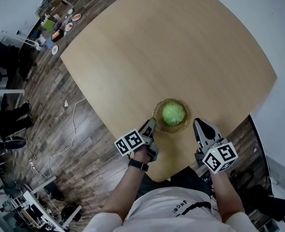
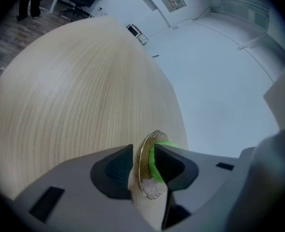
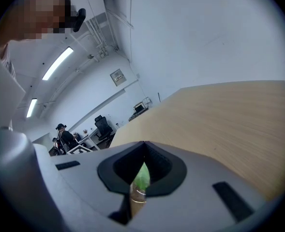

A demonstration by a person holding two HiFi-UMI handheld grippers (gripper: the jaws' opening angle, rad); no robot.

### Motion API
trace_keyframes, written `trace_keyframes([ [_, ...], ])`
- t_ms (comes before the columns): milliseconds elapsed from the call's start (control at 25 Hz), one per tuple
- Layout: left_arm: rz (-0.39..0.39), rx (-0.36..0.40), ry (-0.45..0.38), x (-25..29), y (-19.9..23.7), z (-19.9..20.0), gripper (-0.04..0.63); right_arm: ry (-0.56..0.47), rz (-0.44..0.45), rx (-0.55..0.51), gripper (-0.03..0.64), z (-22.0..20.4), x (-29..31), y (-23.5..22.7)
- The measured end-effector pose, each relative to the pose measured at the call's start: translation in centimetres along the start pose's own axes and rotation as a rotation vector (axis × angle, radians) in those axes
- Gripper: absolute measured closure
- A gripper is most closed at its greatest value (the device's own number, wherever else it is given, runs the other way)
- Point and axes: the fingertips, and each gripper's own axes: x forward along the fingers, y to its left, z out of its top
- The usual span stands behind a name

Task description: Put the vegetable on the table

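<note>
The vegetable (image 1: pixel 173 113) is a round, pale-green leafy head resting in a shallow amber glass bowl (image 1: pixel 156 117) with a wavy rim. It fills most of the bowl. Both stand on the light wooden table (image 1: pixel 166 47), close to its six o'clock edge and well apart from the other edges.

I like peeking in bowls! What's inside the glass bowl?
A round green vegetable fills the bowl on the table. The bowl's bottom under it is covered, so unseen.
</note>
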Motion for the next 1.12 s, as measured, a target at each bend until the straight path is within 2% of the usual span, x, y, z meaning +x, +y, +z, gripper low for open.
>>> trace_keyframes([
  [120,-0.023,0.036,-0.023,-1.7,-1.3,0.9,0.464,0.006,0.021,-0.017,0.603,-0.2,0.3,1.2],
  [320,-0.100,0.118,-0.043,-5.6,-5.5,1.4,0.561,0.005,0.040,-0.045,0.603,0.2,0.1,4.2],
  [600,-0.249,0.155,-0.038,-11.1,-11.8,1.3,0.580,-0.024,0.061,-0.073,0.603,1.9,-1.1,8.6],
  [720,-0.304,0.194,-0.038,-13.0,-14.2,1.5,0.581,-0.034,0.060,-0.072,0.603,2.5,-1.5,10.0],
  [800,-0.332,0.259,-0.051,-14.5,-15.6,1.8,0.581,-0.037,0.063,-0.071,0.603,2.9,-1.6,11.2],
  [1000,-0.385,0.511,-0.120,-18.3,-19.7,2.6,0.581,-0.069,0.070,-0.127,0.603,4.4,-2.3,14.3],
  [1120,-0.409,0.633,-0.153,-19.8,-21.7,2.7,0.581,-0.094,0.066,-0.152,0.603,5.3,-2.9,15.4],
])
